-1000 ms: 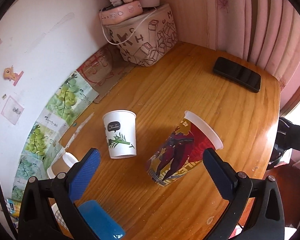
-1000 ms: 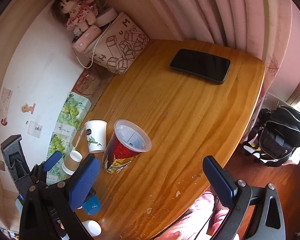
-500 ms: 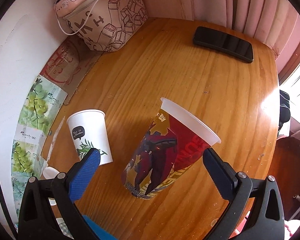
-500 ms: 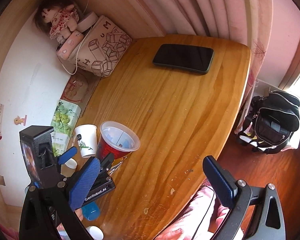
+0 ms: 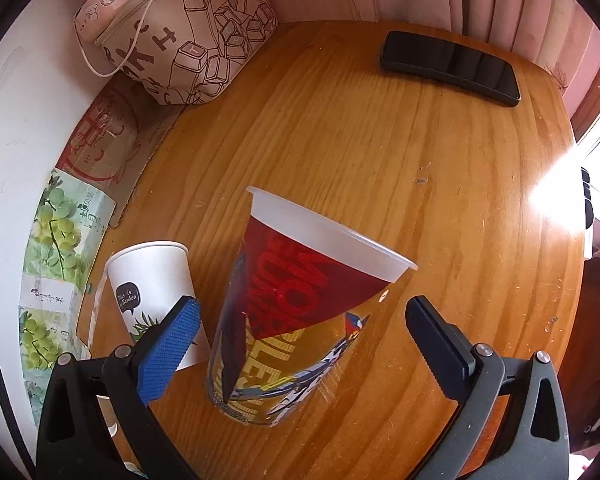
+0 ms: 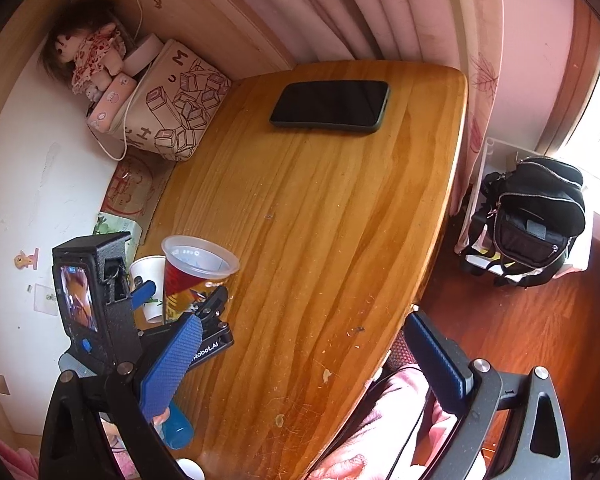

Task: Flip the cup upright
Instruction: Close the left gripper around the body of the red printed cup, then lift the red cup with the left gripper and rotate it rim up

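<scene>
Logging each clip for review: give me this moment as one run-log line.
left gripper: open, straddling printed plastic cup | cup: upright on table, not gripped | right gripper: open, off table edge | white paper cup: upright beside

Between the blue-padded left tongs (image 5: 302,330) stands a red-and-yellow printed cup (image 5: 296,312), beside a white leaf-printed cup (image 5: 154,280), beyond them a black phone (image 5: 450,66) on honey-brown worktop (image 5: 380,152).

A white paper cup (image 5: 152,292) stands close on the printed cup's (image 5: 296,308) left; bare table (image 5: 440,200) lies to its right and beyond.
</scene>
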{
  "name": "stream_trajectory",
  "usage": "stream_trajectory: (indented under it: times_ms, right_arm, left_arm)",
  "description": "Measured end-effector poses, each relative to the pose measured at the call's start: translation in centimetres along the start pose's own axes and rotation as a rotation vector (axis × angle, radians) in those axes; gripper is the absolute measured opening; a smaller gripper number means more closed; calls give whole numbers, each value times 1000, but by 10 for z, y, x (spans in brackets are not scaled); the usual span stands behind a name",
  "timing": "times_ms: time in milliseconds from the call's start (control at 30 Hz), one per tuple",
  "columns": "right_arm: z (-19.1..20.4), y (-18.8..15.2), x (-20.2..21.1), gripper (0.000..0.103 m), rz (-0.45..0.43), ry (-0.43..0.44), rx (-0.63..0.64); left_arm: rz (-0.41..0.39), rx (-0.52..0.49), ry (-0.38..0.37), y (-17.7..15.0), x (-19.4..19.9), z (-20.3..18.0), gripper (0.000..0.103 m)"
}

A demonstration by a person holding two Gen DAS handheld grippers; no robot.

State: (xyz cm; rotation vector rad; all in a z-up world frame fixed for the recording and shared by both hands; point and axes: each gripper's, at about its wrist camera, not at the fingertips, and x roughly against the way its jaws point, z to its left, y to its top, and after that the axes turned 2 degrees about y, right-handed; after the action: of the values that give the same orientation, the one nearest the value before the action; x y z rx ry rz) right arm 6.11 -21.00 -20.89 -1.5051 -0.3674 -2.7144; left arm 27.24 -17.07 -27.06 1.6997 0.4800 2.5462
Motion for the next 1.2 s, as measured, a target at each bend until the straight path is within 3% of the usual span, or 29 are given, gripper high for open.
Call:
stream_trajectory:
  times_ms: [200, 333, 500, 900, 1200]
  right_arm:
    - [-2, -3, -1, 102, -5, -14, -6]
    - [-2, -5, -4, 102, 0, -16, -8]
    - [5, -7, -10, 102, 2, -24, 19]
    - [24, -9, -9, 101, 26, 22, 109]
    - [27, -5, 4, 101, 46, 57, 218]
  left_arm:
    - [-14, 5, 8, 3, -9, 1, 101]
    - [-36, 4, 37, 3, -11, 2, 90]
    - [-43, 14, 34, 2, -12, 5, 88]
    - [-22, 38, 43, -7, -1, 4, 81]
    - [59, 218, -38, -22, 11, 9, 79]
